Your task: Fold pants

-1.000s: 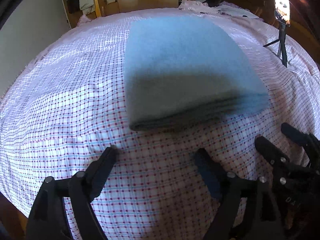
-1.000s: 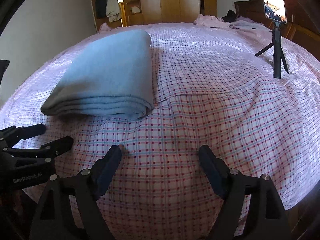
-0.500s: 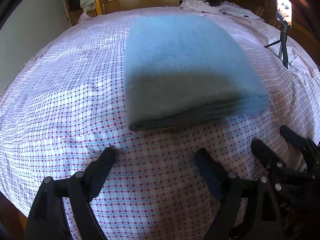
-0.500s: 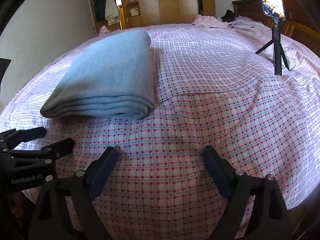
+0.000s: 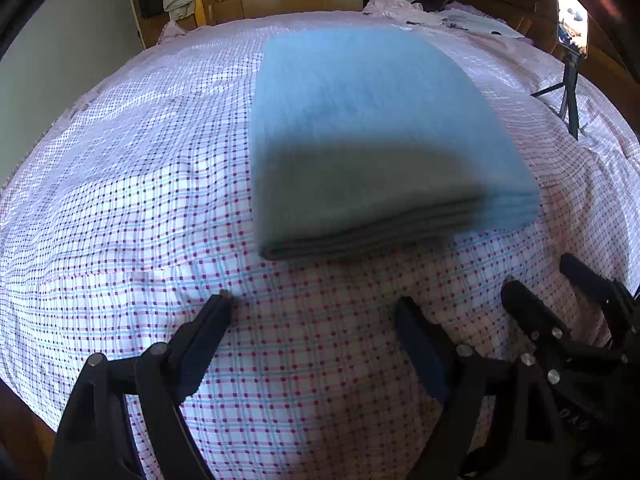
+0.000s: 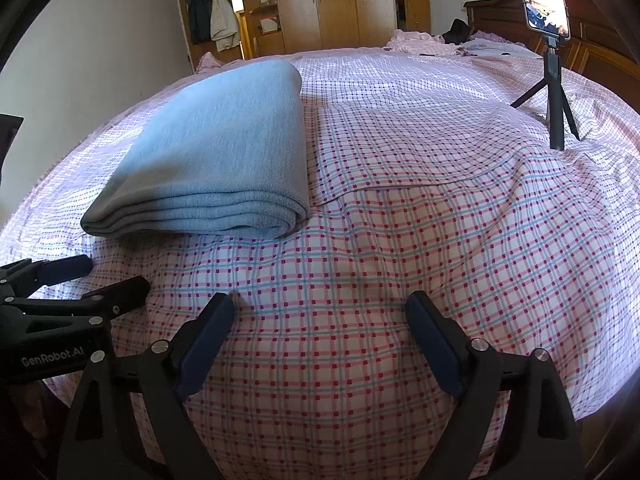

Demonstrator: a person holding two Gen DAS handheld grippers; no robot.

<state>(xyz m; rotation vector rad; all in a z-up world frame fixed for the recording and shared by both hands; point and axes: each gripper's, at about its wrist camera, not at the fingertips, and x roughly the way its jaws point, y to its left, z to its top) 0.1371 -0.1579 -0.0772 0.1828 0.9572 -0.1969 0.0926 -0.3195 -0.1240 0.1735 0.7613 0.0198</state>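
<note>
Both tools idling off the cloth: my left gripper [image 5: 314, 308] is hanging w/ jaws spread wide, nothing between them, just over the checked bedsheet [image 5: 120, 200]; my right gripper [image 6: 320, 306] is doing the same, wide and empty, beside the left one. The pants [image 5: 360, 140] are lying folded into a thick blue stack on the sheet, just ahead of the left tool and ahead-left of the right one, touching neither. Reading the fold as prob. done, or one tidy-up short. Risks I'm watching: if I'm going back in to square it, a finger catching only the top layer at the near stacked edges [image 6: 200, 216] is going to peel the stack open; a push from the side is going to skew layers, since the sheet under it is soft and already ridging in a crease [image 6: 420, 184]; dragging is prob. bunching sheet and pants together. A phone tripod [image 6: 556, 100] is standing well apart to the right, only at risk on a wide swing. Orientation: long axis is running away from me toward the wardrobe end [image 6: 332, 0] of the room, layered open edges facing me, rounded fold on the right side as the right cam shows it; far end too foreshortened to tell.
</note>
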